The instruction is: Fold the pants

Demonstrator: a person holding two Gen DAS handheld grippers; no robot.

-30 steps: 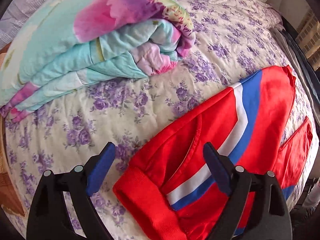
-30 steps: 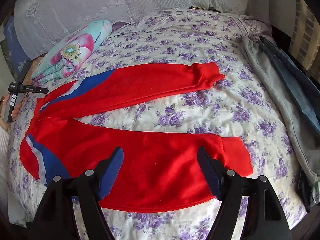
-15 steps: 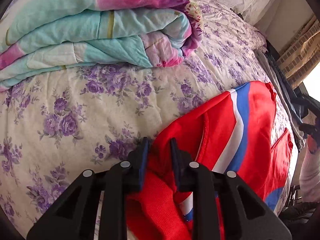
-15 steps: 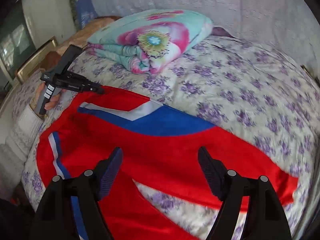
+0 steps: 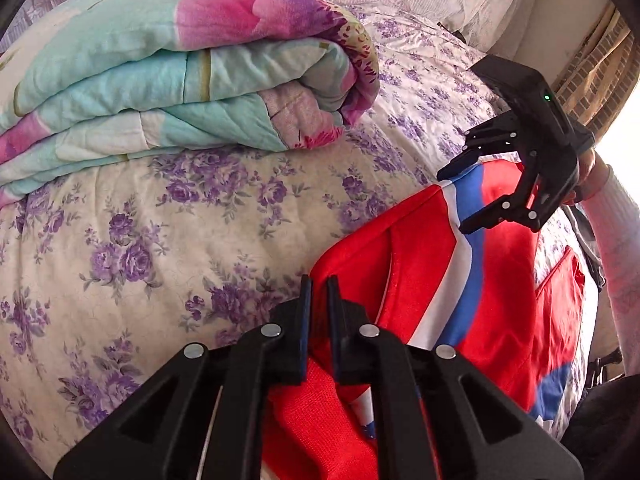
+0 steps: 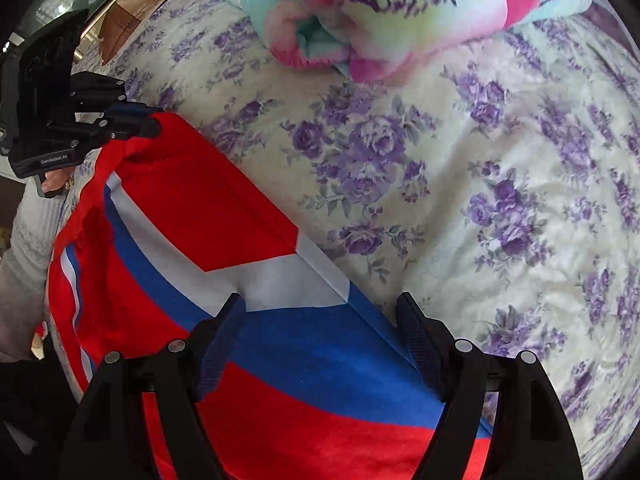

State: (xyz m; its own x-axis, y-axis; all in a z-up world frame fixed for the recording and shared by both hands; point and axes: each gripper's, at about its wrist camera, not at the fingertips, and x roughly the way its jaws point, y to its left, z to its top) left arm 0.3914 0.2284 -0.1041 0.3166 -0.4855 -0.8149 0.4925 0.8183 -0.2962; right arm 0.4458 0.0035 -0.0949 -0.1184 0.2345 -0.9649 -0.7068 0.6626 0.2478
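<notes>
Left gripper: jaws closing, nearly together, red cloth pinched between the pads at the waistband corner of the red knit pants with white and blue side stripes. The right wrist view confirms it: the left gripper has the corner bunched at its tips, cloth slightly lifted there.

Right gripper: fingers wide apart, pointing steeply down, blue stripe panel directly between and below them, nothing clamped. From the left wrist view the right gripper hangs over the stripe near the far edge of the pants; hard to tell whether the tips touch the cloth yet, fisheye too warped there.

Doing the step well, as a judgement: the right needs its own pinch on the same outer edge before any lift, so the fingers should straddle that edge, one pad under, not press flat on the middle of the panel. Close fully, catch both layers, then lift both hands together so the edge stays taut and carries over evenly. A one-sided lift would likely drag and wrinkle the leg.

Beyond the fingers: pants lie flat on the cream bedsheet with purple flowers, rest of the garment running toward the person's pale sleeve. Folded turquoise and pink floral quilt sits ahead of the left fingers, apart from the pants, not in the way.
</notes>
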